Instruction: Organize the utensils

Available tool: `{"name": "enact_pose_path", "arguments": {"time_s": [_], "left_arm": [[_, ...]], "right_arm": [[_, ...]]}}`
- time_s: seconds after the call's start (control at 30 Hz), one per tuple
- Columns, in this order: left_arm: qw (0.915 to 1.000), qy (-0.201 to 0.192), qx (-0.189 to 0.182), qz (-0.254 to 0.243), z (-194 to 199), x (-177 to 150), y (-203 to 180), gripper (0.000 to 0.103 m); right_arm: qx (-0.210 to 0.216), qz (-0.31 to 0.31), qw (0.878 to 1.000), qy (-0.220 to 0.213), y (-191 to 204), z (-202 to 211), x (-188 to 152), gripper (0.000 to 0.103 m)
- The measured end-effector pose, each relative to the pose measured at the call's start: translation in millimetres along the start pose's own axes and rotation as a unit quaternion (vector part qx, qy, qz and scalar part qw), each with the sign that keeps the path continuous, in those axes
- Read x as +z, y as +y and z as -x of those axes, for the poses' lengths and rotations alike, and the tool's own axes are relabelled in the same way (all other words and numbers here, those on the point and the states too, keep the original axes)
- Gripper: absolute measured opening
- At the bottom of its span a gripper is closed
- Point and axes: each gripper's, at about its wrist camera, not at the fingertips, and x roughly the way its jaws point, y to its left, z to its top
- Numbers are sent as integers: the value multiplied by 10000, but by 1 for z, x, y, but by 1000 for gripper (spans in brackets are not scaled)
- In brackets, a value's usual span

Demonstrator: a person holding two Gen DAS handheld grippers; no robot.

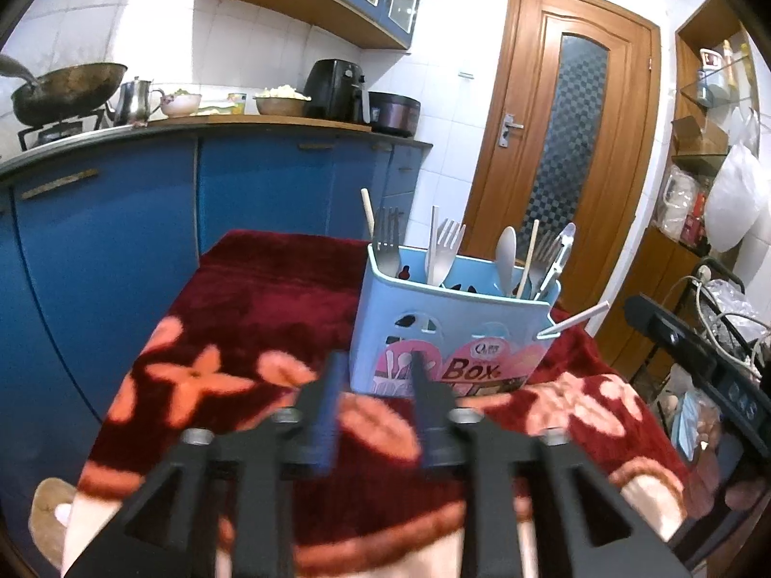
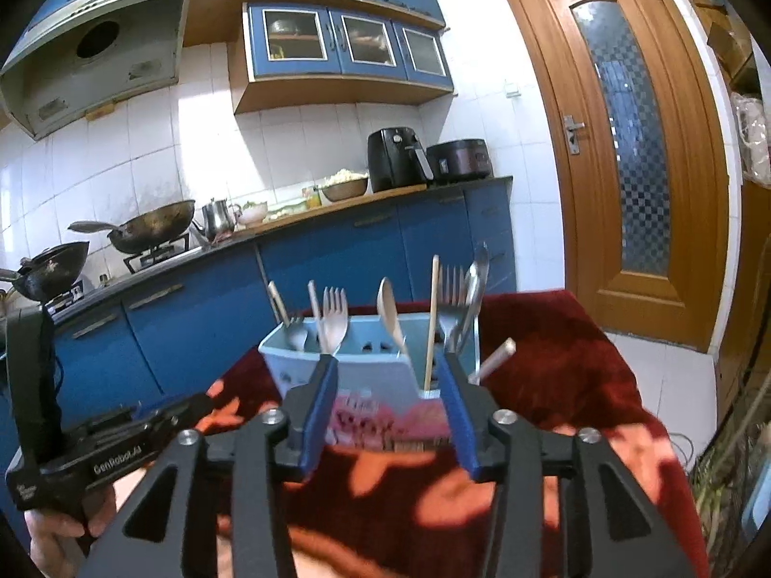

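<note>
Looking along my left gripper (image 1: 373, 371), I see its blue fingers (image 1: 327, 414) spread with nothing between them, hovering above the red floral blanket (image 1: 241, 298) just short of the caddy (image 1: 453, 332). The caddy, pale blue with "Box" printed on its front, stands upright on the blanket and holds the utensils upright: a steel fork (image 1: 388, 236) at the left end, a pale fork (image 1: 443, 250) in the middle, a spoon (image 1: 506, 257) and tongs (image 1: 559, 250) toward the right. A white stick (image 1: 573, 320) pokes sideways out of the caddy's right wall.

My right gripper (image 2: 385, 366) is also spread wide and empty, its fingers (image 2: 318, 409) framing the caddy's front from close by; I cannot tell whether they touch it. In that view the left gripper's body shows at lower left, held in a hand (image 2: 62, 525). Behind the blanket run blue cabinets (image 1: 120, 241) and a wooden door (image 1: 568, 144).
</note>
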Motion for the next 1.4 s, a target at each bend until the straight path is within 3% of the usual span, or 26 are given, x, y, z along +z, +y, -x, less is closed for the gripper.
{"name": "enact_pose_path", "arguments": {"time_s": [0.03,0.13,0.23,0.53,0.97,1.4], "left_arm": [[10000,-37,46,-19,5,-2,0,57],[9998,-98,135,-66,15,-6,1,67],[9998,-46,208,-52,22,-12,4,73],[9986,83,498,-152,31,-37,9,78],[9973,49,636,-357,27,-74,6,78],[9966,-127,717,-376,25,-80,3,78]], "right_arm": [[-10,3,10000,40,1,3,-3,58],[-64,-1,9999,123,5,14,-13,72],[-75,-50,9998,189,6,24,-23,80],[-239,215,9991,285,19,46,-60,101],[-673,314,9971,156,11,47,-100,103],[-754,232,9968,103,7,45,-105,103]]}}
